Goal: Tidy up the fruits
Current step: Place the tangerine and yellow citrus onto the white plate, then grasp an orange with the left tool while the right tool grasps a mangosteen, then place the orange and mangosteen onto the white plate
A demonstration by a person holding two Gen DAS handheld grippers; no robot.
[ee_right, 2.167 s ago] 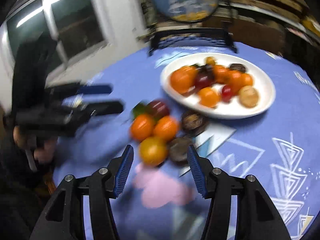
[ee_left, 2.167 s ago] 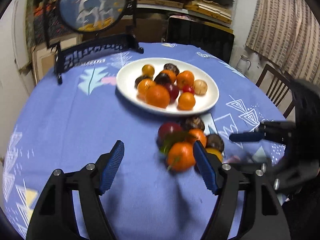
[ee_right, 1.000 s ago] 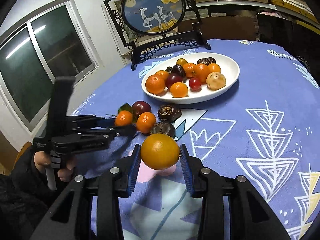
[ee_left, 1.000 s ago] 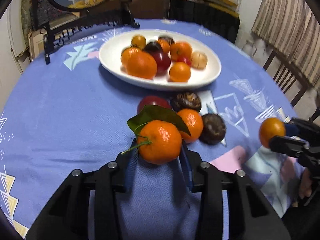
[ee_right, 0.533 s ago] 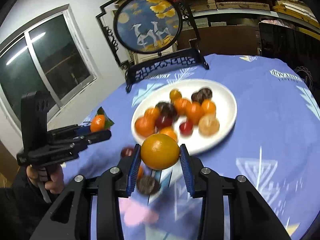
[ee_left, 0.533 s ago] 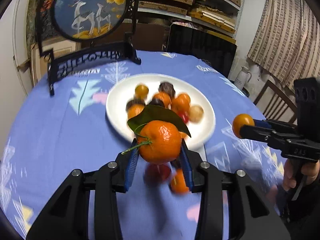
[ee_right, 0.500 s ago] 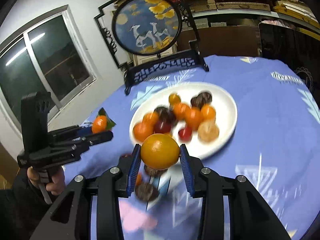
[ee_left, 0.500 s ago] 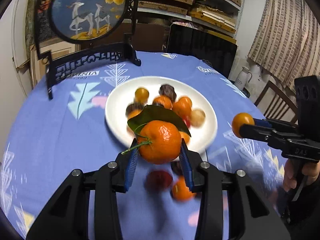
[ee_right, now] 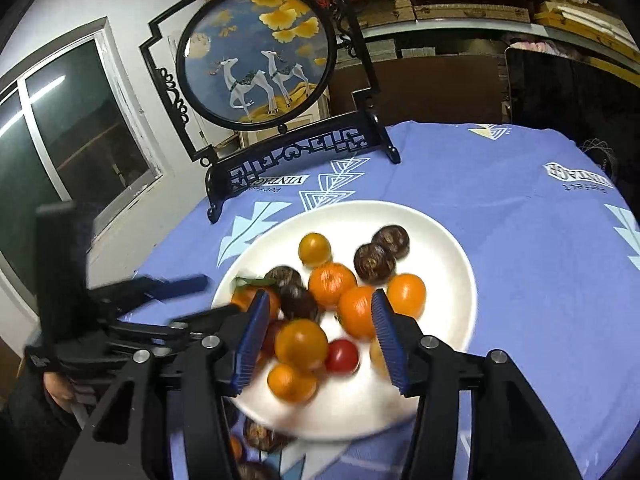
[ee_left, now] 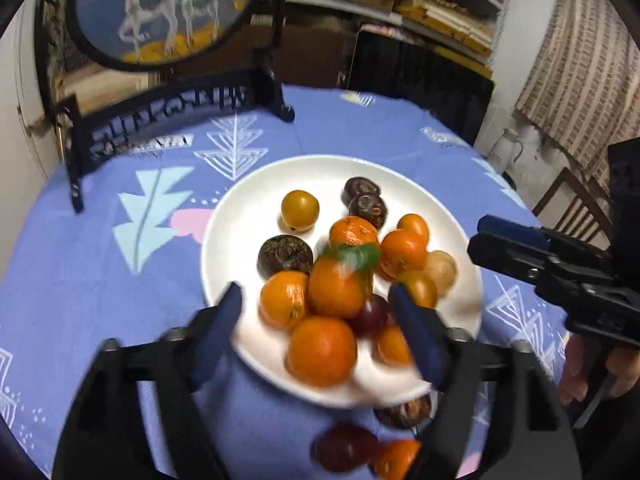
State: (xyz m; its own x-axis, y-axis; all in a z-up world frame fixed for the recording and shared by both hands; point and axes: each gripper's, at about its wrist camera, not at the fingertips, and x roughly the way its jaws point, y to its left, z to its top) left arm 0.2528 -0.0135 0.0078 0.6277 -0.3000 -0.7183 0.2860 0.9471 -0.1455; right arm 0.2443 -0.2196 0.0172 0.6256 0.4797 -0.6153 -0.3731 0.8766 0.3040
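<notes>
Two hand-held grippers hover over a white plate (ee_left: 248,216) of fruit on a round desk (ee_left: 80,280) covered in a blue patterned cloth.

Nearest the left camera, a few fruits lie on the cloth just short of the plate's near rim: a dark red one (ee_left: 344,446), a small orange one (ee_left: 396,458) and a brown one (ee_left: 404,412). These look like the fruits left to collect.

The left gripper (ee_left: 316,328) hangs over the plate's near edge with its jaws spread wide and nothing between them. Just past it sits an orange with a green leaf (ee_left: 338,286), resting on the heap of fruit (blurred, so it may not have settled). The right gripper (ee_right: 316,338), over the plate's near right side, is also wide open and empty; an orange-yellow fruit (ee_right: 302,344) lies on the plate below it.

Behind the plate stands a round picture of two deer (ee_right: 256,52) in a black frame.

To do this step well, I judge both grippers should rise straight up before drawing back, so the open jaws do not knock the heap, then return for the fruits on the cloth.
</notes>
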